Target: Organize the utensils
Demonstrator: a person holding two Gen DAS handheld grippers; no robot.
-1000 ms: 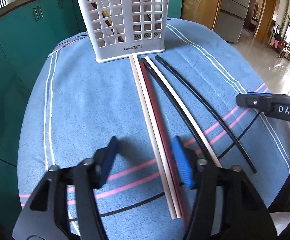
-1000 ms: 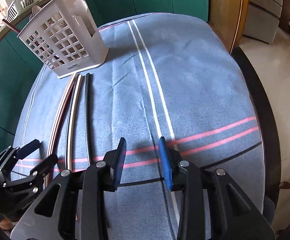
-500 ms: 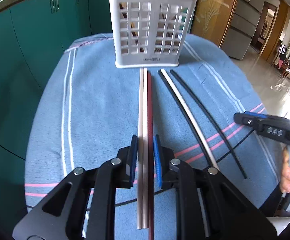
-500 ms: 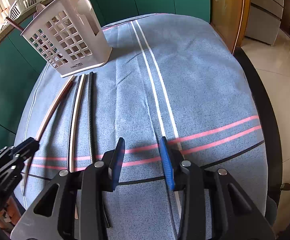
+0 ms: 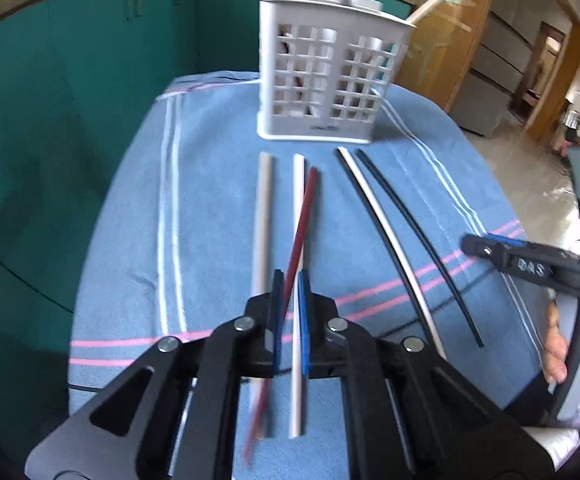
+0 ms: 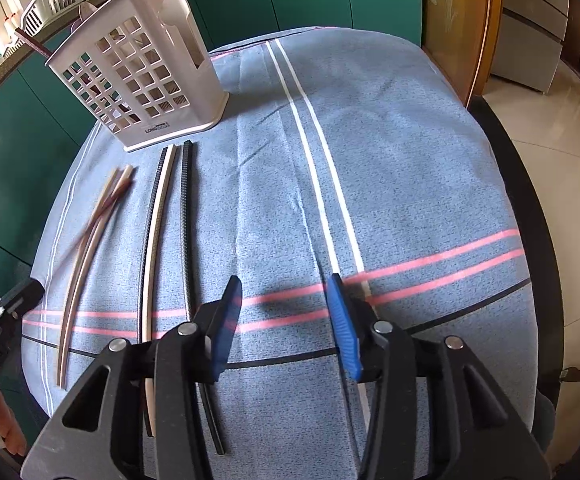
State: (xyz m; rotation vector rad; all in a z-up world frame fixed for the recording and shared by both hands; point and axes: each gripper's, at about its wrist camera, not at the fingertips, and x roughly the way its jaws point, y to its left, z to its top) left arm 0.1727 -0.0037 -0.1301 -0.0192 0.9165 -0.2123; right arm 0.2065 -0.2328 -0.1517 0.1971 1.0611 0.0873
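My left gripper (image 5: 289,280) is shut on a dark red chopstick (image 5: 301,220) and holds it tilted above the blue cloth. Two pale chopsticks (image 5: 261,216) lie on the cloth under and beside it. A black, a white and another black chopstick (image 5: 386,224) lie to the right. The white slotted utensil holder (image 5: 326,84) stands at the far end and holds a red and a wooden stick. My right gripper (image 6: 284,312) is open and empty over the cloth's near middle; it shows from the side in the left wrist view (image 5: 490,246). The holder (image 6: 138,80) and the chopsticks (image 6: 162,220) lie to its left.
The table (image 6: 506,184) is round with a dark rim under the striped blue cloth (image 6: 370,160). Green cabinets (image 5: 70,80) stand close behind and to the left. A wooden door and tiled floor are on the right.
My left gripper has closed on the red chopstick and lifted it, tilting it off the cloth. The two pale chopsticks have spread apart. The right gripper has barely moved.
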